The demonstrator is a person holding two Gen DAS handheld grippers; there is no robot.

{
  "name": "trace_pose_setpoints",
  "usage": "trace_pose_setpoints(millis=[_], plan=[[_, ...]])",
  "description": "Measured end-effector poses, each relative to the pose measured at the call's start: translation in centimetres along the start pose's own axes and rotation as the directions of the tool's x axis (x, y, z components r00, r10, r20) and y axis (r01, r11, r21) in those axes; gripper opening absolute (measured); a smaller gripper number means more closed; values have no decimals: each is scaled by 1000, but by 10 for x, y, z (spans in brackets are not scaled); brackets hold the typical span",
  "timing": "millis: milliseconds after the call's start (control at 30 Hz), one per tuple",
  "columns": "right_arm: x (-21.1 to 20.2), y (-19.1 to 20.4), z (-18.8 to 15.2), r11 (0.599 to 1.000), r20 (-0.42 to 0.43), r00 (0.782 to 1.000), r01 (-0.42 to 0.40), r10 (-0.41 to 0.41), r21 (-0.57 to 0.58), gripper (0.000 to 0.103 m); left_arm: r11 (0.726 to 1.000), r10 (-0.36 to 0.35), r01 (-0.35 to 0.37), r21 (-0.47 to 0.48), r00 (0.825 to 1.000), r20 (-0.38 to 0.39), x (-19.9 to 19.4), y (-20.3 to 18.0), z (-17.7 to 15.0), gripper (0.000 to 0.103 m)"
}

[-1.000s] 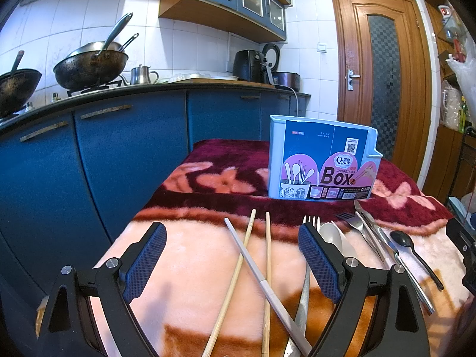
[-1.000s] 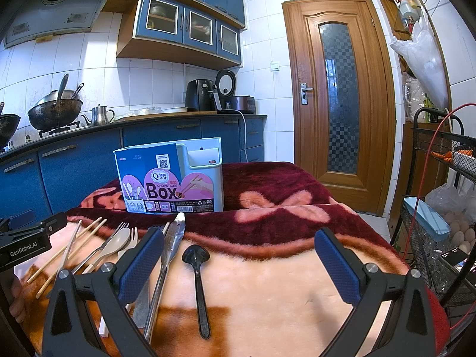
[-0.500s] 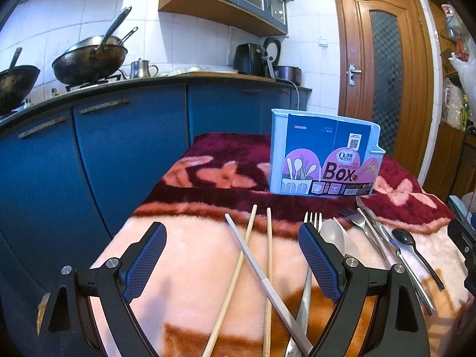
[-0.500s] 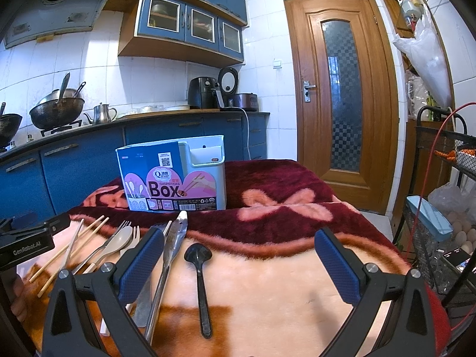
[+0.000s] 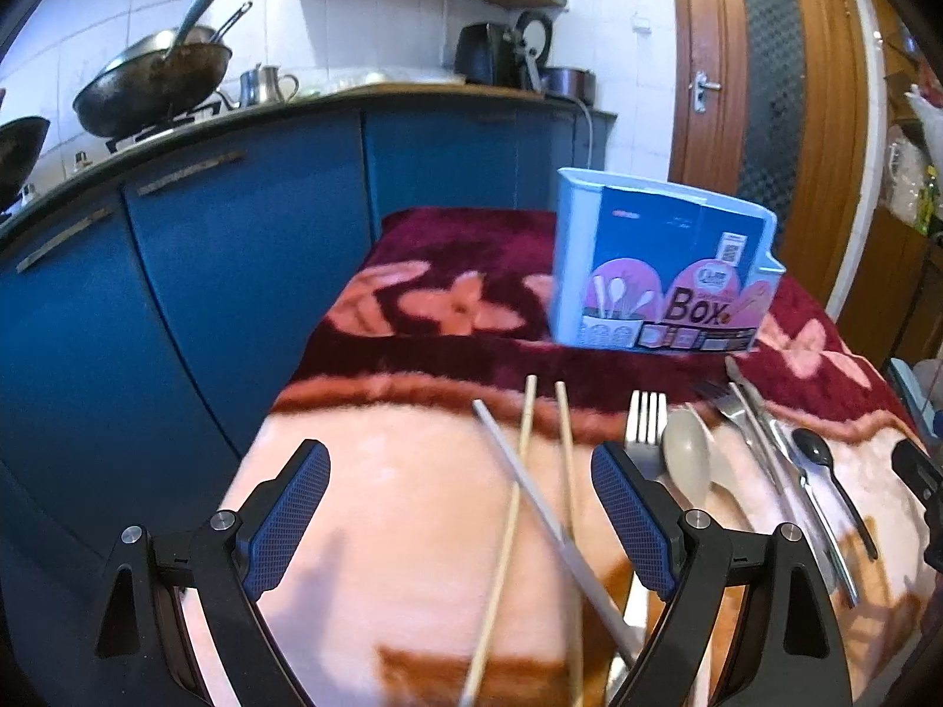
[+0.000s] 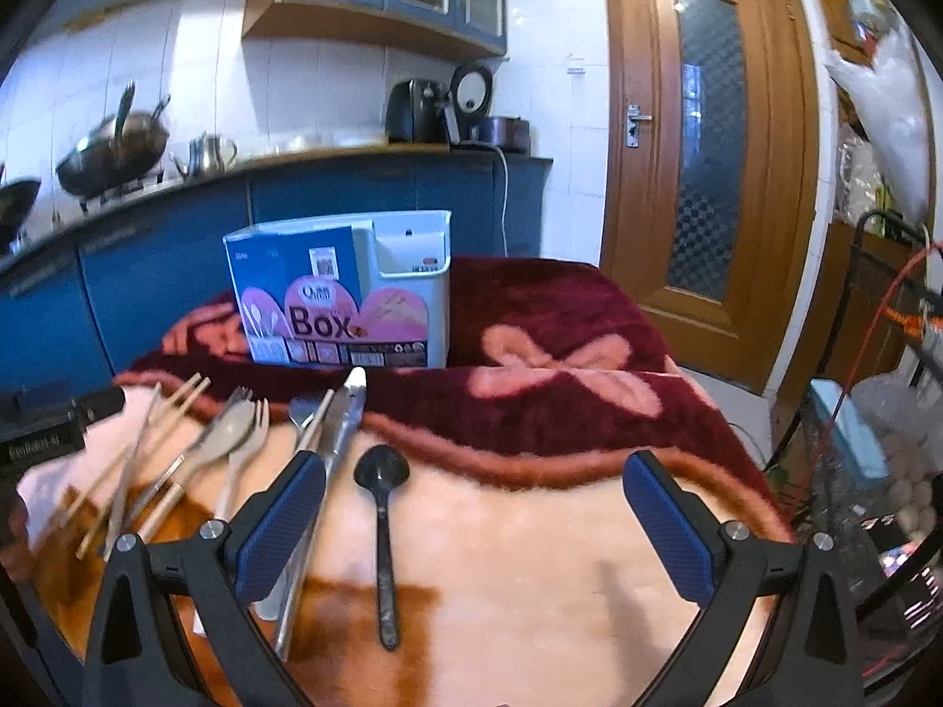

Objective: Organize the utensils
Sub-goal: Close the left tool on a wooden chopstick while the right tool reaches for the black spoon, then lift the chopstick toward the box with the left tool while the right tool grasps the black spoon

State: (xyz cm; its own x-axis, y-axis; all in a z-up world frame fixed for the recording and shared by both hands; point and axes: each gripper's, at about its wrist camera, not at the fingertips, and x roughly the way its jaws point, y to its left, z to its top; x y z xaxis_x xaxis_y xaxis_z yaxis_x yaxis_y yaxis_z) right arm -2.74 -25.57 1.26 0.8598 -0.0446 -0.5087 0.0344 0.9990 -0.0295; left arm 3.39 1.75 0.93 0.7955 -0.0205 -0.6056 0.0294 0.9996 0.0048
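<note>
Here, both grippers hang open and empty over a blanket-covered table (image 6: 530, 530). The left gripper (image 5: 460, 506) straddles thin, light, likely slippery chopsticks (image 5: 513, 506); the right gripper (image 6: 471, 512) frames a black spoon (image 6: 383, 506), best pinched mid-handle. The utensil box (image 6: 348, 288) stands toward the far edge.

One box (image 5: 660, 271) stands at 1 o'clock in the left view. Three chopsticks lie at 6 o'clock: two wooden chopsticks (image 5: 526, 412) and one grey chopstick (image 5: 498, 439). At 3 o'clock are two spoons, one beige spoon (image 5: 686, 459) and one black spoon (image 5: 812, 448), with at least two forks (image 5: 645, 424) and one pair of tongs (image 6: 348, 412). Two woks (image 5: 153, 88) sit at 10 o'clock.
</note>
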Motion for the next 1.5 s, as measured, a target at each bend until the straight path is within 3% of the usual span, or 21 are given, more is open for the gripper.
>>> trace_pose_setpoints(millis=[200, 300, 467, 767, 833, 933, 1133, 1300, 1500], plan=[[9, 2, 11, 999, -87, 996, -35, 32, -34, 100, 999, -44, 45, 9, 994, -100, 15, 4, 15, 91], [17, 4, 14, 998, -149, 988, -54, 47, -43, 89, 999, -38, 42, 22, 986, -164, 28, 2, 19, 88], [31, 3, 16, 993, -254, 961, -120, 111, -18, 66, 995, -102, 100, -23, 955, -279, 53, 4, 24, 68], [49, 5, 14, 984, -362, 918, -176, 160, -12, 51, 976, -216, 195, -95, 914, -343, 71, 5, 31, 31], [55, 4, 13, 983, -388, 906, -183, 169, 0, 49, 969, -246, 220, -114, 904, -349, 74, 4, 33, 18], [60, 4, 11, 980, -417, 890, -199, 185, 12, 43, 961, -273, 237, -143, 895, -352, 75, 7, 34, 13], [67, 6, 15, 976, -448, 873, -216, 192, -2, 38, 953, -294, 242, -179, 879, -376, 81, 10, 33, 13], [76, 10, 20, 971, -487, 849, -239, 206, -5, 30, 941, -330, 276, -198, 880, -341, 73, 12, 36, 10], [79, 17, 21, 968, -514, 836, -249, 193, -42, 26, 931, -356, 309, -194, 885, -298, 59, 12, 39, 9]])
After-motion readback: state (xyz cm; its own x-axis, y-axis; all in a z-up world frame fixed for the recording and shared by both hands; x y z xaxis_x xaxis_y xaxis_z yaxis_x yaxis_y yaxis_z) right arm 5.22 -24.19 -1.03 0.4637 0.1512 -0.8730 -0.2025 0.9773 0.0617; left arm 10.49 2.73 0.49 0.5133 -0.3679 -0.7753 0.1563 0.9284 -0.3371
